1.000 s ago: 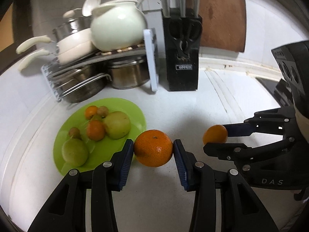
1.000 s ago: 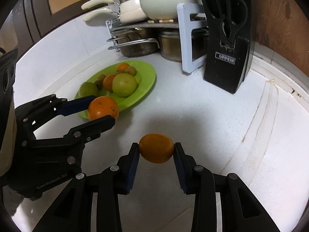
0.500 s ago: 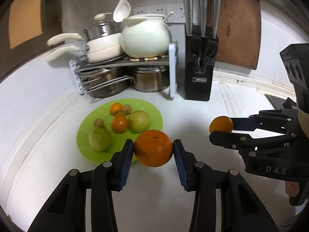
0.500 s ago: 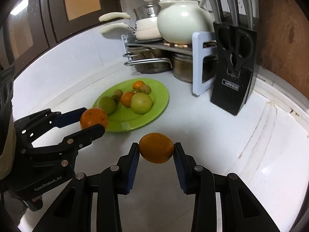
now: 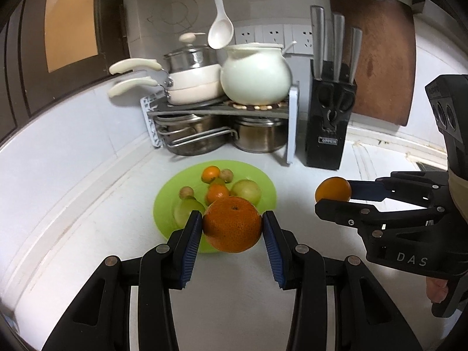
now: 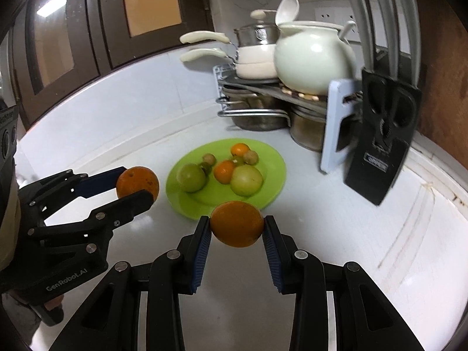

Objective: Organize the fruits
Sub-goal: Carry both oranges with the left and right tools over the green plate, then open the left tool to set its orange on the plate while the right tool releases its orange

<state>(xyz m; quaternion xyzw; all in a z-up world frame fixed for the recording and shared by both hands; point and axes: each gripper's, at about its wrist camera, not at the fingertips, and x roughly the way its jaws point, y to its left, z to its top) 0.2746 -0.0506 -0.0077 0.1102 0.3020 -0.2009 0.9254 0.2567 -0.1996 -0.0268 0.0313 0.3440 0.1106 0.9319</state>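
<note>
Left gripper (image 5: 232, 228): blue ribbed pads pinch a large orange (image 5: 232, 224), dimpled skin, stem end up, lower centre of the left wrist frame. Right gripper (image 6: 237, 228): same blue pads clamp a smaller orange (image 6: 237, 223), smoother, slightly oval, lower centre of the right wrist frame. Both fruits are off the counter. Each gripper shows in the other's view, at the right edge of the left frame and the left edge of the right frame, well apart.

Just beyond the jaws, mid-frame: round green plate (image 5: 263, 175), flat, glossy plastic look. On it seven fruits: two green round ones, two small oranges, three small brownish ones, clustered toward the plate's centre and far side. The near rim is bare.

White counter (image 5: 117, 204), smooth. Open space left of the plate and in the right half of both frames. The counter's raised edge curves along the left.

Upper centre: metal pot rack (image 5: 222, 108) with two steel pots under it, two white pans and a white ceramic pot on top. To its right a black knife block (image 5: 327, 128) with three steel handles, and a brown cutting board (image 5: 377, 58) leaning on the wall.
</note>
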